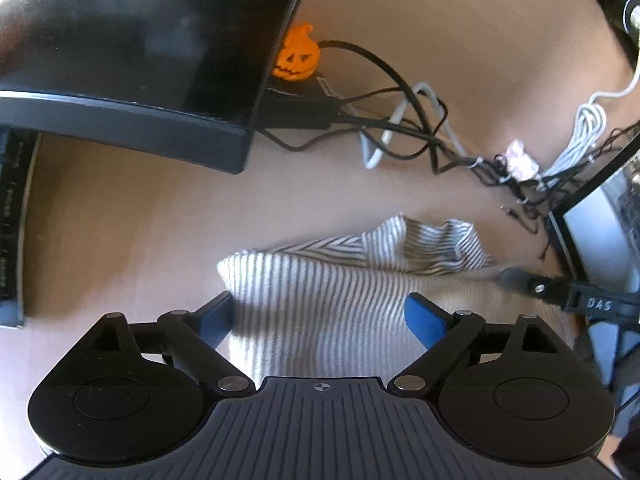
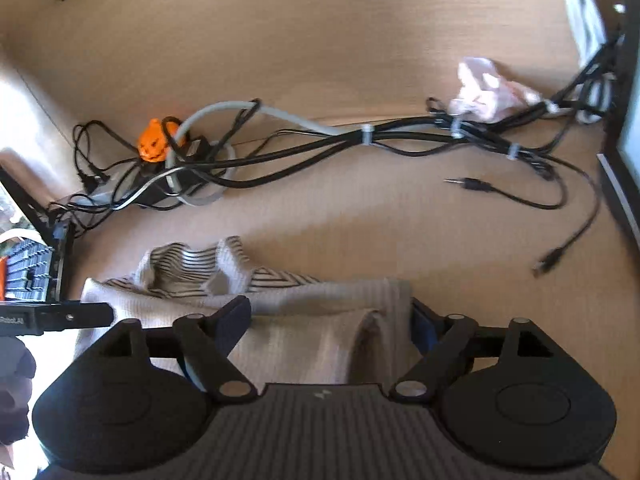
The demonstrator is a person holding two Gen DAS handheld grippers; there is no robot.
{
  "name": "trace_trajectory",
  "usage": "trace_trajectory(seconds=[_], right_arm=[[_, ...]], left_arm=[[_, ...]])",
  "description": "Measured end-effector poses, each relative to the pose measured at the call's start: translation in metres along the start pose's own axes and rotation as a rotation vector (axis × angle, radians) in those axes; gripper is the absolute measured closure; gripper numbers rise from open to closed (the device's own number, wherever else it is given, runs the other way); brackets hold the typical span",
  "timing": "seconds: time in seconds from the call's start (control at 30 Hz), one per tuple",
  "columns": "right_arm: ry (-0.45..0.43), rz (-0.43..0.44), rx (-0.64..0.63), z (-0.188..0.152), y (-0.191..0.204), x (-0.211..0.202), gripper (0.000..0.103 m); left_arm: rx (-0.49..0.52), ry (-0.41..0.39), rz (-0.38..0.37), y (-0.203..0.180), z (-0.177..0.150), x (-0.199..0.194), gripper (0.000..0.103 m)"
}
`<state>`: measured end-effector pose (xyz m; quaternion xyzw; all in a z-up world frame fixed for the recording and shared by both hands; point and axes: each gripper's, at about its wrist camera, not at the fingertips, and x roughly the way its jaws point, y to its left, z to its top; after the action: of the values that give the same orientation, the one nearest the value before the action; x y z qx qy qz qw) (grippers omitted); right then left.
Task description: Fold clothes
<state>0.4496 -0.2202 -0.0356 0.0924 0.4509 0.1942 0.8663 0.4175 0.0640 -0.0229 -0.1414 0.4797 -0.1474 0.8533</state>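
Observation:
A white-and-grey striped garment (image 1: 320, 276) lies bunched on the wooden desk (image 1: 120, 220), with its collar end rumpled at the far side. My left gripper (image 1: 320, 314) hovers over its near left part, blue-padded fingers (image 1: 422, 318) spread wide with cloth between them, not pinching. The right wrist view shows the same garment (image 2: 320, 300) folded over itself. My right gripper (image 2: 328, 316) straddles its near right part, also open. The right gripper's fingertip (image 1: 516, 276) shows at the cloth's right edge, and the left gripper's fingertip (image 2: 80, 316) at its left edge.
A dark monitor (image 1: 140, 40) overhangs the desk at left, and another screen (image 1: 600, 236) stands at right. Behind the garment run tangled cables (image 2: 360, 136), an orange pumpkin figure (image 2: 152, 146) and a crumpled pinkish tissue (image 2: 484, 88). A keyboard (image 2: 28, 268) sits at far left.

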Motion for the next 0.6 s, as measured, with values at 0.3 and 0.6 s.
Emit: trace_trajectory(seconds=[0.3, 0.6], right_arm=[[0.005, 0.085, -0.079, -0.005, 0.016, -0.006, 0.037], [-0.034, 0.050, -0.196, -0.025, 0.040, -0.061, 0.074]], left_arm=[[0.015, -0.003, -0.089, -0.007, -0.004, -0.004, 0.030], [0.203, -0.046, -0.124, -0.027, -0.028, -0.057, 0.068]])
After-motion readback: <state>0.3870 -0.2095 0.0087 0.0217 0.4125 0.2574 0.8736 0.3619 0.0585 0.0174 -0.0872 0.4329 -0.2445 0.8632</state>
